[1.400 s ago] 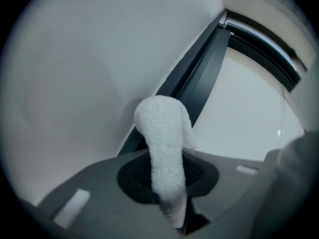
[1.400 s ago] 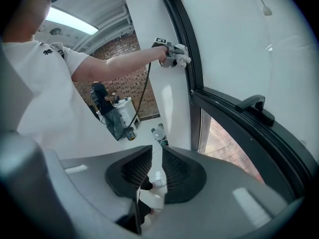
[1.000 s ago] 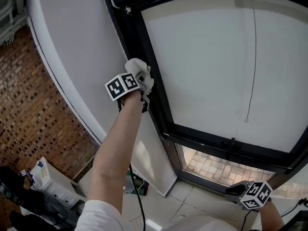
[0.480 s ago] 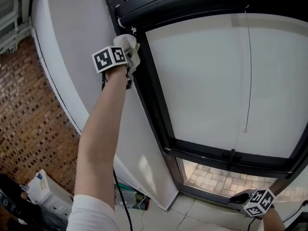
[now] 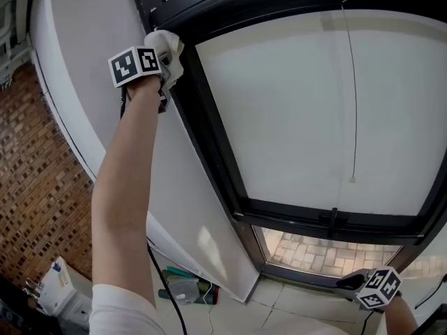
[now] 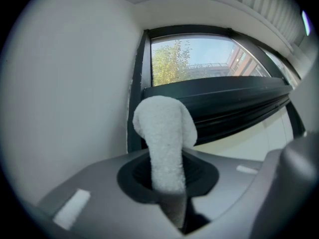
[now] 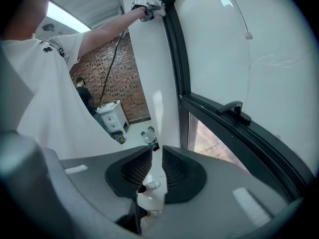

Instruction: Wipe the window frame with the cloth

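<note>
**Left tool presses cloth on upper frame corner; right tool idle, low**

White wall (image 5: 77, 26) fills the left of the head view, with a brick wall (image 5: 35, 187) further left. The window's white pane (image 5: 314, 110) takes up the centre and right. The black frame (image 5: 209, 128) runs diagonally down beside the wall, then along the lower sill. The person's left arm (image 5: 126, 180) is stretched up to the top-left corner of the frame.

The left tool (image 5: 166, 60) is raised at that corner and clamped on the cloth (image 5: 167, 46). In the left gripper view the white terry cloth (image 6: 167, 133) stands up from between the jaws of the left tool (image 6: 169, 183). Its folded top lies against the dark frame (image 6: 137, 98), next to the wall.

The right tool (image 5: 353, 281) is low at bottom right, well apart from the cloth and below the sill. In the right gripper view the right tool (image 7: 157, 168) has its jaws drawn nearly together, with only a thin slit and nothing in it.

A handle (image 5: 334, 220) sits on the lower frame bar. A thin cord (image 5: 351, 96) hangs down in front of the pane.
</note>
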{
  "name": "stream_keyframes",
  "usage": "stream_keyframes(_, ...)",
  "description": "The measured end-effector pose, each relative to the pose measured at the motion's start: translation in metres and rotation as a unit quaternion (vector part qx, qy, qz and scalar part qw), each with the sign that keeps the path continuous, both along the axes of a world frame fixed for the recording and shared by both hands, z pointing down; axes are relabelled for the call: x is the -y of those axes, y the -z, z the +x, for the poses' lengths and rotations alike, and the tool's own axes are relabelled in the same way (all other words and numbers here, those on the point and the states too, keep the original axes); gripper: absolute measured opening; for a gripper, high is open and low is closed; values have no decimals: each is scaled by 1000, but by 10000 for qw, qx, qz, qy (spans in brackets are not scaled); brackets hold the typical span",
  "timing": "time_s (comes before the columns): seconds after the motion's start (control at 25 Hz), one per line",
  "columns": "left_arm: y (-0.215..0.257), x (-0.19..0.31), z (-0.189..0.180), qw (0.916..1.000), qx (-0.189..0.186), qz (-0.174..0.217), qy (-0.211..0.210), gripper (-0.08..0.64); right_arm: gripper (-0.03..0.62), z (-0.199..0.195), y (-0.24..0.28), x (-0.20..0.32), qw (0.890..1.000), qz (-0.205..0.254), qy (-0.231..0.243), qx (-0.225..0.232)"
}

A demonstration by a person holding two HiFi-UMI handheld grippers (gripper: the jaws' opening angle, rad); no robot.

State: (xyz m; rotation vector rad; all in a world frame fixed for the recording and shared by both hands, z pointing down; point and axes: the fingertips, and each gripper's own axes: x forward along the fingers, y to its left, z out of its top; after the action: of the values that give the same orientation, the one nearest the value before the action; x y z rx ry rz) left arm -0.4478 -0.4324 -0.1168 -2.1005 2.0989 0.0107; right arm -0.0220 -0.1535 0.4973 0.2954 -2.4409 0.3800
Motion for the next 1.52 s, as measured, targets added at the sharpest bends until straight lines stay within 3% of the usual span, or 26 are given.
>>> stream_keyframes(0.12,-10,-10,12,9994,329,44,-63,92,66,-1,0,-3,10000,4,-2,2)
stream_keyframes(0.28,-38,-23,37,9929,1184,4,-119,92,66,-8,-2,-4,10000,17,40,-15)
stream_keyframes(0.44,-84,-38,72,9806,1932,-56,-340,94,66,-19,0,-4,9999,92,122,-56)
stream_keyframes(0.56,-145,-44,99,9655,2556,-191,-467,94,66,-21,2,-9,9999,121,87,-40)
stream_keyframes(0.64,-194,-43,117,9480,3094,-347,-666,94,66,-25,5,-9,9998,173,39,7)
stream_keyframes(0.72,-241,-39,130,9224,3741,-415,-871,94,66,-29,10,-7,9998,204,-4,43)
stream_keyframes(0.88,-329,-29,150,8590,4920,-582,-1287,94,66,-36,14,-6,9998,161,-86,34)
stream_keyframes(1.0,-392,-24,160,8043,5689,-758,-1536,94,66,-38,9,-10,9999,84,-137,-22)
stream_keyframes(1.08,-433,-19,162,7691,6108,-893,-1658,94,66,-40,7,-12,9998,35,-196,-26)
stream_keyframes(1.12,-452,-15,162,7570,6230,-966,-1720,94,66,-40,5,-13,9997,15,-238,-26)
stream_keyframes(1.2,-485,-10,161,7468,6295,-1093,-1847,94,66,-39,4,-16,9994,-20,-346,-32)
stream_keyframes(1.4,-538,7,158,7470,6204,-1264,-2026,94,66,-32,1,-20,9978,-100,-648,-75)
stream_keyframes(1.52,-562,17,158,7385,6257,-1294,-2155,94,66,-31,0,-19,9966,-161,-795,-140)
